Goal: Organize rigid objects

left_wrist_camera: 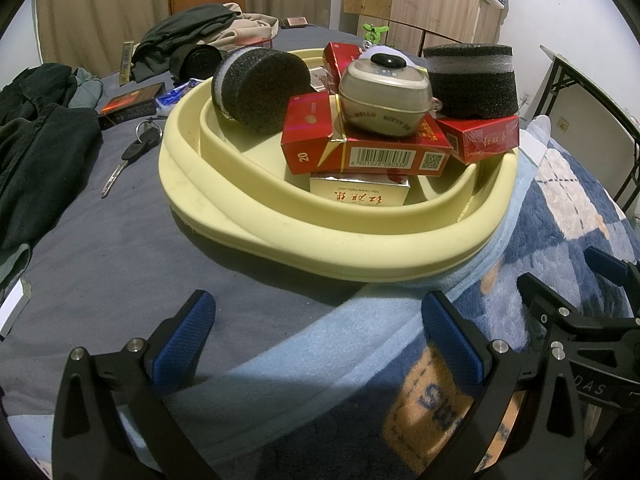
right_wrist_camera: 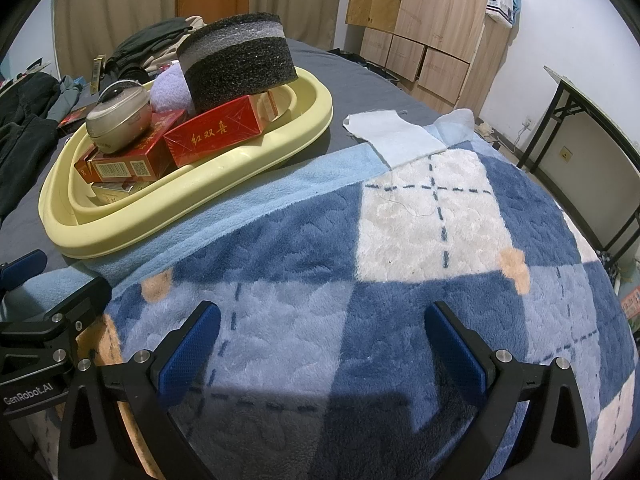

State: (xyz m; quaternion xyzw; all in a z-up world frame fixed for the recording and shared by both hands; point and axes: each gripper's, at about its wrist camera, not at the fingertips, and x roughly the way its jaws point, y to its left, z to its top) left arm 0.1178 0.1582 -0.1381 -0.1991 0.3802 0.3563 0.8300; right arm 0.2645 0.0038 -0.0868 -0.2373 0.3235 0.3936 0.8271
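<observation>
A pale yellow tray (left_wrist_camera: pixel 280 236) sits on the bed, piled with several red cigarette boxes (left_wrist_camera: pixel 384 154), a beige rounded case (left_wrist_camera: pixel 386 94) on top, and two black foam cylinders (left_wrist_camera: pixel 262 88) (left_wrist_camera: pixel 474 80). The tray (right_wrist_camera: pixel 224 168) also shows at the upper left in the right wrist view, with a foam cylinder (right_wrist_camera: pixel 240 68), a red box (right_wrist_camera: pixel 214 134) and the case (right_wrist_camera: pixel 120 120). My left gripper (left_wrist_camera: pixel 320 344) is open and empty, just in front of the tray. My right gripper (right_wrist_camera: pixel 324 352) is open and empty over the blue plaid blanket, to the tray's right.
A key (left_wrist_camera: pixel 132 156), a dark box (left_wrist_camera: pixel 128 106) and a yellow carton (left_wrist_camera: pixel 127 62) lie on the grey sheet left of the tray. Dark clothes (left_wrist_camera: pixel 36 140) pile at the left and back. The plaid blanket (right_wrist_camera: pixel 420 240) covers the right. A folding table (right_wrist_camera: pixel 592 128) stands far right.
</observation>
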